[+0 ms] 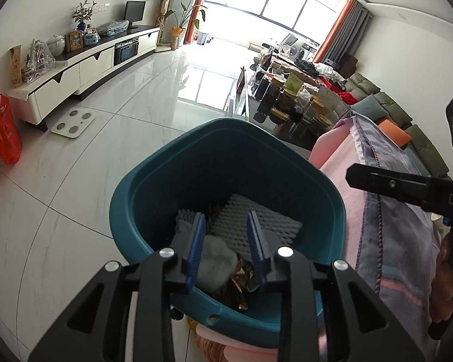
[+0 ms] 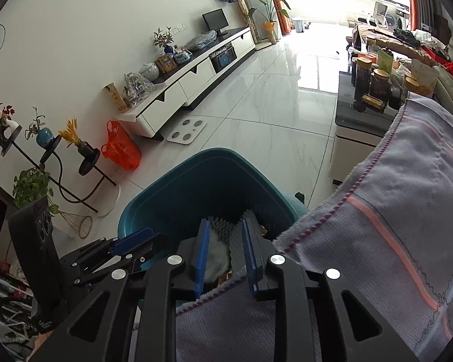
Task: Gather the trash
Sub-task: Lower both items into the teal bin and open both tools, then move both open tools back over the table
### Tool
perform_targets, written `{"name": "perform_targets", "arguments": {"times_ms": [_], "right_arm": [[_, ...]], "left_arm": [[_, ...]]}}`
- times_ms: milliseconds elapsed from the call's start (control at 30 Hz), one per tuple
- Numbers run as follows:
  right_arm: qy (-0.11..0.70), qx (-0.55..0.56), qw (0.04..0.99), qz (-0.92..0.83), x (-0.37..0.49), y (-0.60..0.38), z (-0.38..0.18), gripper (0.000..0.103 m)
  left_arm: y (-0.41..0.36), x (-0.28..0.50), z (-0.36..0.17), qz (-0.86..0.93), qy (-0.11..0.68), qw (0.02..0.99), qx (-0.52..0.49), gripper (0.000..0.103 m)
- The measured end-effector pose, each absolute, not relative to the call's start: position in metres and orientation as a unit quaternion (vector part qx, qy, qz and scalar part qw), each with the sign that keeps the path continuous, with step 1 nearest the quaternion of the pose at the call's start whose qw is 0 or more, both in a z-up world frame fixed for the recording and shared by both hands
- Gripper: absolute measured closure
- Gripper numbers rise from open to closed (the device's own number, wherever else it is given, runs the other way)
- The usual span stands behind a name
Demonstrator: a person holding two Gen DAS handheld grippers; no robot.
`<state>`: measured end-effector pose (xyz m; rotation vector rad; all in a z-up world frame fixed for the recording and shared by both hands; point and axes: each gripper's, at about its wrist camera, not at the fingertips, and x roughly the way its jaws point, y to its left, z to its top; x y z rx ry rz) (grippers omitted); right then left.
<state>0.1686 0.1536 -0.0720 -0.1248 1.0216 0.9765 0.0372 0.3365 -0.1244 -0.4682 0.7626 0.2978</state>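
Observation:
A teal trash bin [image 1: 154, 181] stands in front of me; it also shows in the right wrist view [image 2: 172, 187]. It holds grey foam netting [image 1: 256, 220], a grey crumpled wad [image 1: 217, 259] and a shiny brown wrapper [image 1: 238, 280]. My left gripper [image 1: 226, 226] hovers over the bin mouth, open and empty. My right gripper [image 2: 225, 229] is open and empty above the bin's near rim, over a grey-blue cloth [image 2: 392, 211]. The right gripper's finger [image 1: 401, 184] shows at the right of the left wrist view.
The grey-blue cloth with pink stripes [image 1: 389, 211] drapes beside the bin over pink fabric [image 1: 341, 157]. A low table with jars [image 2: 371, 84], a white TV cabinet [image 2: 196, 78], a white scale [image 2: 185, 131], an orange bag [image 2: 120, 147] and plant stands [image 2: 45, 150] surround white floor tiles.

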Motion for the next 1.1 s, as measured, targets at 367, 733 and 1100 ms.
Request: {"name": "perform_targets", "arguments": {"times_ms": [367,733,1100], "right_arm": [[0.416,-0.041,0.778,0.469,0.151,0.104,-0.043,0.062],[0.369,-0.026,0.821,0.435,0.131,-0.004,-0.023,0.05],[0.359,0.012,0.882,0.306,0.123,-0.142,-0.028,0.033]], "left_arm": [[0.301,0.013,-0.08,0.131,0.305,0.924,-0.189,0.039],[0.213,0.002,-0.042,0.042,0.253,0.956,-0.14,0.013],[0.095,0.041,-0.042,-0.102,0.281,0.95,-0.093,0.004]]}}
